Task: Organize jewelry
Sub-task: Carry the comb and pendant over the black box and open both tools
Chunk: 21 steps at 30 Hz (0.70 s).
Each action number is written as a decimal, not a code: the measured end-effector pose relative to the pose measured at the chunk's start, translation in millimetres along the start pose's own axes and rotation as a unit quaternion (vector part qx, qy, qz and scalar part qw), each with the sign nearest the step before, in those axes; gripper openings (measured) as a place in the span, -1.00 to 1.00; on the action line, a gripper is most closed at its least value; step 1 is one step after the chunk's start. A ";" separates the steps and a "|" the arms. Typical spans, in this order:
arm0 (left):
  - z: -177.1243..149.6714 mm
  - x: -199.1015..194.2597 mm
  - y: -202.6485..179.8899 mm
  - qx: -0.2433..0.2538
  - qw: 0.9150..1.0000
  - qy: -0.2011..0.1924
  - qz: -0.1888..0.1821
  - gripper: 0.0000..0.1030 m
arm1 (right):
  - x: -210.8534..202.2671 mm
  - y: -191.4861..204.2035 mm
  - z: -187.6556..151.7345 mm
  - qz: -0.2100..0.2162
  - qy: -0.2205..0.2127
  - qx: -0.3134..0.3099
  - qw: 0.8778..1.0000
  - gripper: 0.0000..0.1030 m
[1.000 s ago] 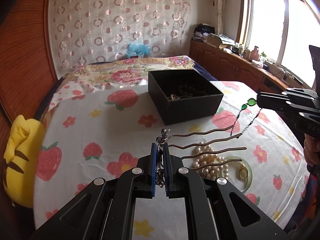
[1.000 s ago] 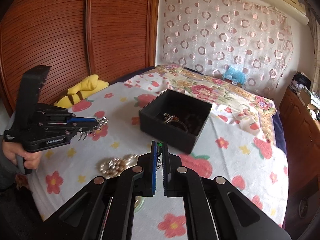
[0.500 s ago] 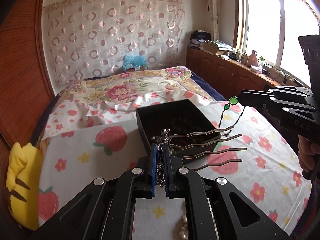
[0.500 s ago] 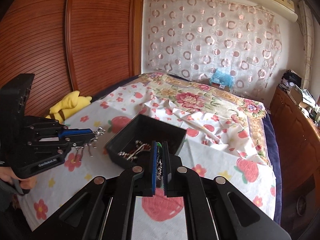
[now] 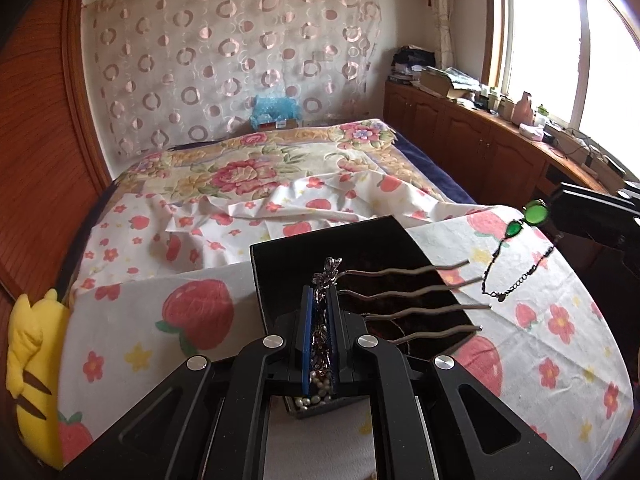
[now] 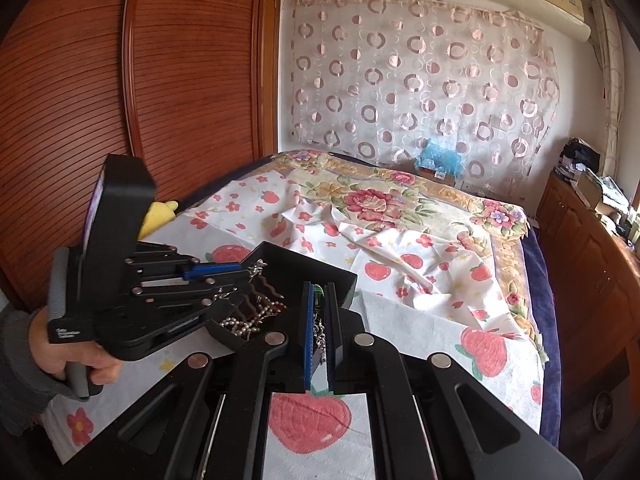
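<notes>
My left gripper (image 5: 320,304) is shut on a silver hair comb (image 5: 412,292) whose wavy prongs reach right over the open black jewelry box (image 5: 360,240). It also shows in the right wrist view (image 6: 224,276), over the box's left side. My right gripper (image 6: 319,300) is shut on a green-stone necklace (image 6: 318,292). In the left wrist view the green stones (image 5: 534,216) and black chain (image 5: 516,280) hang from it just right of the box. The box (image 6: 320,268) holds pearls (image 6: 248,320) and other pieces.
The box sits on a strawberry-print cloth (image 5: 160,320) over a bed with a floral blanket (image 5: 248,168). A yellow plush toy (image 5: 28,360) lies at the left edge. Wooden cabinets (image 5: 460,128) run along the right, a wooden wardrobe (image 6: 180,80) along the left.
Both grippers have moved forward to the black box. The comb now hangs over the box and the necklace is beside its right edge. The pearls on the cloth have dropped out of view.
</notes>
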State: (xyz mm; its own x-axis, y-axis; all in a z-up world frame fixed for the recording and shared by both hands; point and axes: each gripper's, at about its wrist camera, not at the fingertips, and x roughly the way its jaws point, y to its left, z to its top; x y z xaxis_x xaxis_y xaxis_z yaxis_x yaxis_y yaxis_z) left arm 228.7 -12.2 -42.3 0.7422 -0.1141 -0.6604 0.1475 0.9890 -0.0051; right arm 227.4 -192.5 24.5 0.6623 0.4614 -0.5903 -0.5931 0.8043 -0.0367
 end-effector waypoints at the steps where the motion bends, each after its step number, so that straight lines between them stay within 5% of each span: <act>1: 0.9 1.3 1.3 -0.005 1.000 0.002 -0.003 -0.89 | 1.8 0.7 -0.2 0.001 0.001 0.001 1.000 -0.89; 21: -42.6 -46.2 31.7 -0.015 1.000 -0.014 -0.010 -0.87 | 57.1 30.5 12.4 -0.003 0.006 0.002 1.000 -0.87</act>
State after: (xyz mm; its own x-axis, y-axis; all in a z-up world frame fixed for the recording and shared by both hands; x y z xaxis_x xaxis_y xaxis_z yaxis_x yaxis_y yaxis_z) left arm 171.2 28.4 -44.0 0.7572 -0.1353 -0.6391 0.1431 0.9889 -0.0397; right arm 252.9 -137.1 -0.3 0.6596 0.4526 -0.6001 -0.5876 0.8083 -0.0361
